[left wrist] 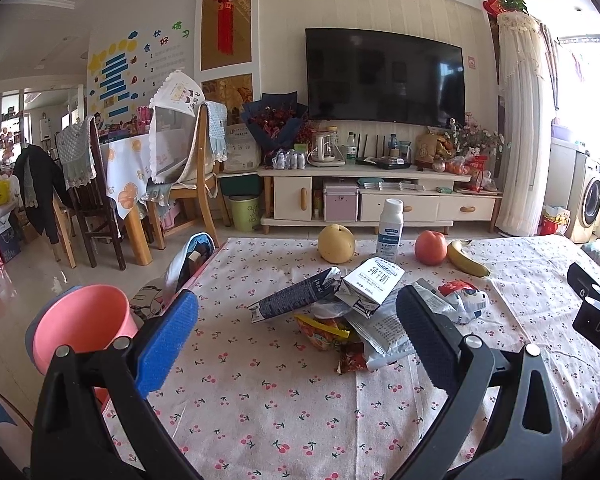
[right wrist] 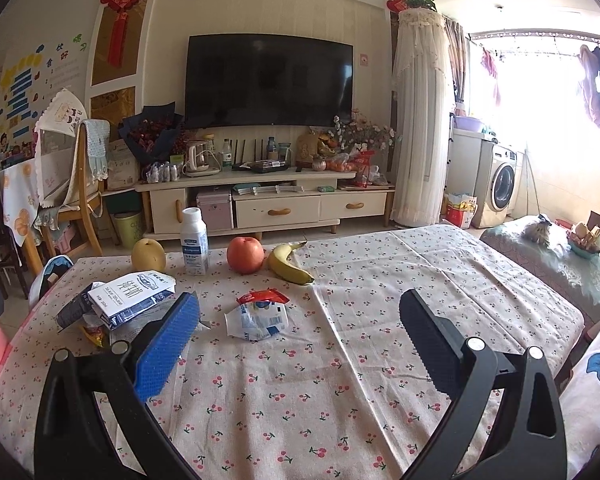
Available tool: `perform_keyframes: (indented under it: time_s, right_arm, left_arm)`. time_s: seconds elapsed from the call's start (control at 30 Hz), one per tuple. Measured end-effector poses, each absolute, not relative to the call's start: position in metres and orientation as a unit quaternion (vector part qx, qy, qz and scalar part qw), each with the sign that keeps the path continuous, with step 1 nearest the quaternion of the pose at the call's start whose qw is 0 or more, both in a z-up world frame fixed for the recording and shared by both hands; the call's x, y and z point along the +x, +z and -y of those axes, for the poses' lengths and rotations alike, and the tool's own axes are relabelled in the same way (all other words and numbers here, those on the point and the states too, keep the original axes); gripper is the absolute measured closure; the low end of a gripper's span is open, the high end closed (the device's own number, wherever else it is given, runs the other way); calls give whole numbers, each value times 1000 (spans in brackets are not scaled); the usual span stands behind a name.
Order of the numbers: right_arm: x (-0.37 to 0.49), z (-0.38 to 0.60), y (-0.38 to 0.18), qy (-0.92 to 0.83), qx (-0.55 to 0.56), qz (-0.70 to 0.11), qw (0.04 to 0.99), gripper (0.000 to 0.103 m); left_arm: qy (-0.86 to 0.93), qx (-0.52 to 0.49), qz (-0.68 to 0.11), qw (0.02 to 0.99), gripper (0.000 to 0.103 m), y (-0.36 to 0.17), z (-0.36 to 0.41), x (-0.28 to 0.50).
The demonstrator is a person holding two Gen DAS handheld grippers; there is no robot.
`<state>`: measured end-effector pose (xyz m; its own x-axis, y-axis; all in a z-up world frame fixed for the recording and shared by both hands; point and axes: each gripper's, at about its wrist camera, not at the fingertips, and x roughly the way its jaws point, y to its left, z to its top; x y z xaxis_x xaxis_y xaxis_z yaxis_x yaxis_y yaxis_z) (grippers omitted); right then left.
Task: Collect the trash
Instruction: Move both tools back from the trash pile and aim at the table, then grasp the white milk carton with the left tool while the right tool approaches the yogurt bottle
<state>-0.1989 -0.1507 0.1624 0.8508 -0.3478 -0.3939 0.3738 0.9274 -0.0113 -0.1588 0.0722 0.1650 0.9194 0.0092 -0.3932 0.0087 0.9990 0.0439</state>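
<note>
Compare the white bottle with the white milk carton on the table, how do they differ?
The white bottle stands upright and alone at the far side of the table, beside the pear; the milk carton lies flattened and crumpled on a pile of wrappers. The bottle is round with its cap on; the carton is boxy and its end looks torn open. Both are white with blue print.

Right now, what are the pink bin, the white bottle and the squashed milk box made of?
Pink bin: looks like plastic, smooth and matte. White bottle: probably plastic too, smooth with a printed label. Milk box: looks like coated cardboard, since it holds sharp folds and creases.
</note>
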Motion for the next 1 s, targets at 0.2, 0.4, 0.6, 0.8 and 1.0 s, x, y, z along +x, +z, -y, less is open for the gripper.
perform_keyframes:
  time_s: [0.2,0.4,0.6,0.8,1.0]
  right_arm:
    - [-186,156,153,-188,33,-211,959,4]
    - [-168,158,142,-166,39,-226,959,4]
    - [-136,180,118,-103,131,-283,945,4]
    - [-95,190,96,-16,222,-318,922,4]
    - [-66,200,75,63,304,-344,886,5]
  left_arm:
    - [-7,31,-218,975,3,150,-67,-146]
    - [-17,40,-222,974,3,141,-67,-130]
    - [-52,58,-234,969,3,128,-82,-103]
    - [-86,78,-263,958,3,127,-84,-72]
    - [-135,160,-263,942,3,127,-40,-44]
